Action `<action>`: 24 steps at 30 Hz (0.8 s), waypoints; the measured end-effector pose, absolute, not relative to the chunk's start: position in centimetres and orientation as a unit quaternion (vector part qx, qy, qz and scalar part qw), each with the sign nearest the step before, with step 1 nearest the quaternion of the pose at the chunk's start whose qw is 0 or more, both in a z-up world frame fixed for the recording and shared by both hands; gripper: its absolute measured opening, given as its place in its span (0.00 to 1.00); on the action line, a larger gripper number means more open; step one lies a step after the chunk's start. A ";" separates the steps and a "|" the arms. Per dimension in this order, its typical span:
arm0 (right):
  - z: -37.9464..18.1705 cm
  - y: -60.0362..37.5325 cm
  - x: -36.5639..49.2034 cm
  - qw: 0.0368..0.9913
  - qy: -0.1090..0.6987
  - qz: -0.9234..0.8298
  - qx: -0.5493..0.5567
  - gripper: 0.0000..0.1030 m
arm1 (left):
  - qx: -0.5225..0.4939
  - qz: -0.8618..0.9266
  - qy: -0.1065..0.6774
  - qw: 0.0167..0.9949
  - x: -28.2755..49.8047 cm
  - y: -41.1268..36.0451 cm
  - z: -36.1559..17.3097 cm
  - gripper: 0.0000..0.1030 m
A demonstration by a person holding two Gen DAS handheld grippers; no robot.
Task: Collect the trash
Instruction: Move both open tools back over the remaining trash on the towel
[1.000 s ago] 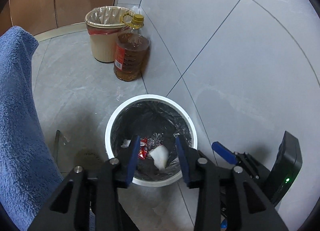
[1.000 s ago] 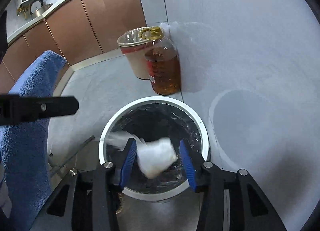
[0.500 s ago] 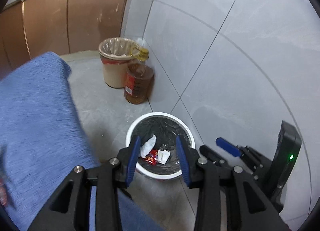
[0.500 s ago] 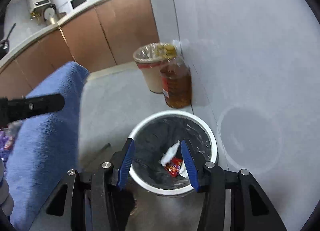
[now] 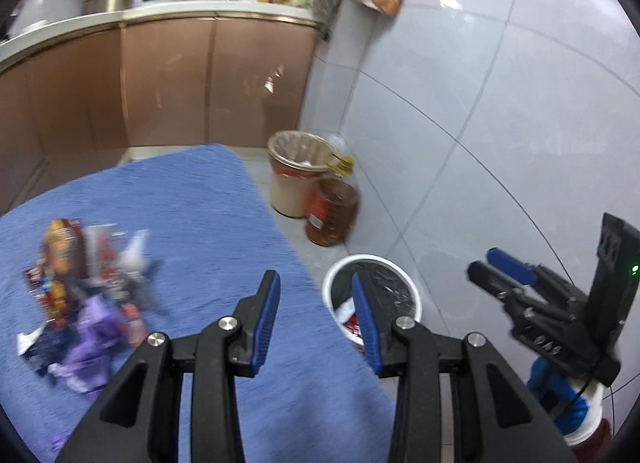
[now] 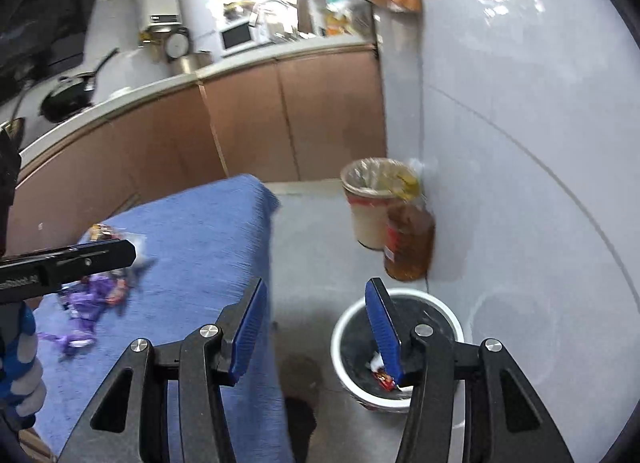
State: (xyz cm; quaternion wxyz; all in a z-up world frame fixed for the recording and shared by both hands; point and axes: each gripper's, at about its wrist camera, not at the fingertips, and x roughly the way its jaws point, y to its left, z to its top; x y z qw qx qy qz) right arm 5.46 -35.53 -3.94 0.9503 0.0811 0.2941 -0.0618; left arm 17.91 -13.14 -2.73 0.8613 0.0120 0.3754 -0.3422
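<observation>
A white bin with a black liner (image 5: 404,283) (image 6: 440,313) stands on the floor by the wall, with white paper and a red wrapper inside. A pile of wrappers (image 5: 84,283) (image 6: 94,291), purple, red and orange, lies on a blue cloth-covered table (image 5: 208,223) (image 6: 208,231). My left gripper (image 5: 316,311) is open and empty, over the table's right edge. My right gripper (image 6: 316,323) is open and empty, above the gap between table and bin; it also shows in the left wrist view (image 5: 500,267).
A beige lined bin (image 5: 298,179) (image 6: 374,199) and a bottle of amber oil (image 5: 330,211) (image 6: 408,243) stand in the corner. Brown cabinets (image 5: 168,79) run along the back. The tiled wall (image 5: 500,123) is close on the right.
The white paper in my right gripper dropped into the white bin. Both grippers rose and swung left from over the bin toward the table; the wrapper pile came into view.
</observation>
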 end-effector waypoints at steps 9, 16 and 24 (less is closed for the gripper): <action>-1.5 -29.8 5.8 0.959 0.279 0.001 0.043 0.48 | -0.016 -0.273 0.368 0.889 19.0 -1.8 -3.1 0.35; -2.4 -26.6 8.4 0.953 0.296 0.051 0.042 0.48 | -0.035 -0.219 0.382 0.897 22.5 3.8 -4.7 0.35; -5.1 -22.5 14.2 0.925 0.344 0.153 0.055 0.45 | -0.003 -0.193 0.419 0.887 27.8 2.9 -8.1 0.35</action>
